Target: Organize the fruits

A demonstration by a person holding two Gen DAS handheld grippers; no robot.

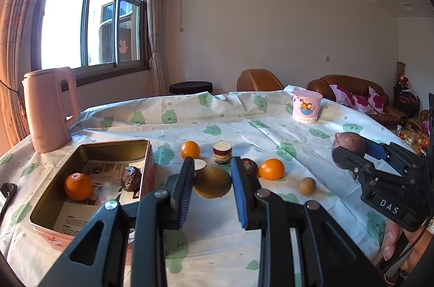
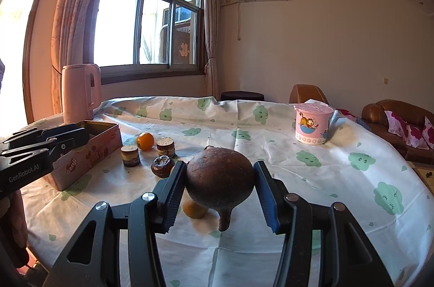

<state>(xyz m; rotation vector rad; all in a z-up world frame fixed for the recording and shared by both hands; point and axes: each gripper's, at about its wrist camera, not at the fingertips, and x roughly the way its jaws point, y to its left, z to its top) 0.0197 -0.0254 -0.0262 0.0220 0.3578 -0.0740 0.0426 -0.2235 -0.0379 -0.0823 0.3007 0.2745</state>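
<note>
My left gripper is shut on a yellow-brown round fruit and holds it above the table beside the pink tin box. The tin holds an orange and a dark wrinkled fruit. My right gripper is shut on a dark brown round fruit with a stem, held above the table; it also shows in the left wrist view. Two oranges, a small tan ball fruit and a dark fruit lie on the cloth.
Two layered round cakes stand near the tin. A pink kettle stands at the back left, a pink cartoon tub at the back right. Sofas lie beyond the table's far edge.
</note>
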